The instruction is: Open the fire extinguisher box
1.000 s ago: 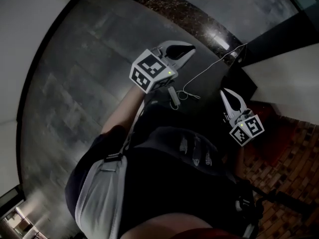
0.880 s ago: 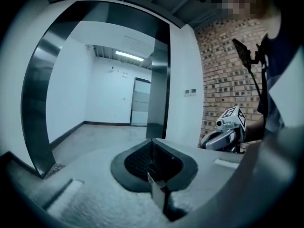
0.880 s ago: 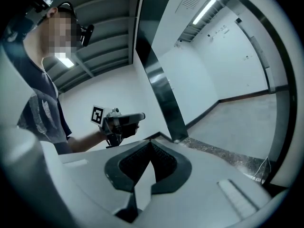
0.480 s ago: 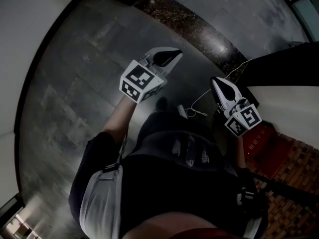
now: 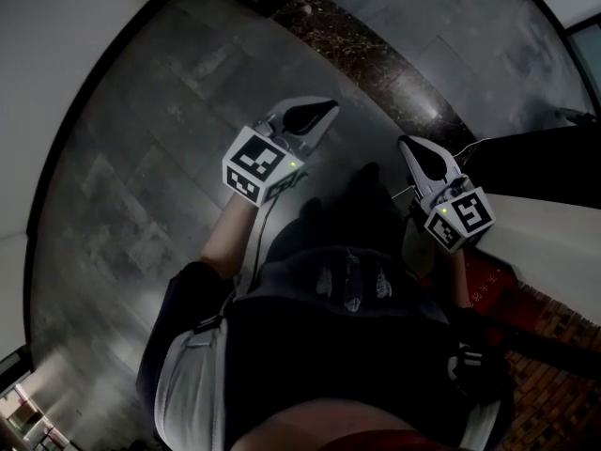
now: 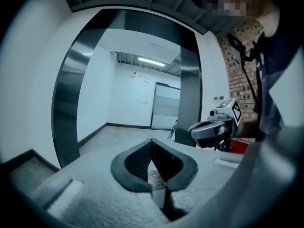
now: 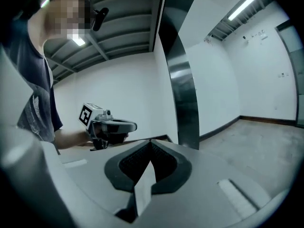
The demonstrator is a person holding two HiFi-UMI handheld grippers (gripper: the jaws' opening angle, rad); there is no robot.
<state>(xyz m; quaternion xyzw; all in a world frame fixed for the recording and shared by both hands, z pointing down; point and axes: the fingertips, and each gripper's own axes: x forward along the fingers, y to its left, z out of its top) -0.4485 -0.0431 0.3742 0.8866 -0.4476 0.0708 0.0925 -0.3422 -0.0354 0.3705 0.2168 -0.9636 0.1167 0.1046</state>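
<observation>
Plainly, we have not begun on the box itself. The left gripper (image 5: 326,111) and the right gripper (image 5: 408,146) both hang in the air in front of us over the dark tiled floor (image 5: 141,177). Each has its fingers pressed together with nothing between them, and the two gripper views show the pads meeting at the tips. The red thing we take for the fire extinguisher box (image 5: 490,294) sits low at the floor's right edge, against the brick wall (image 5: 554,341). In the head view it lies just below the right gripper, and neither gripper touches it. We cannot make out a door or latch from here, only a red face with pale lettering. As we judge it, the whole job is left: turn to the box, bring a gripper to the door's handle or edge, take hold and swing it open.
</observation>
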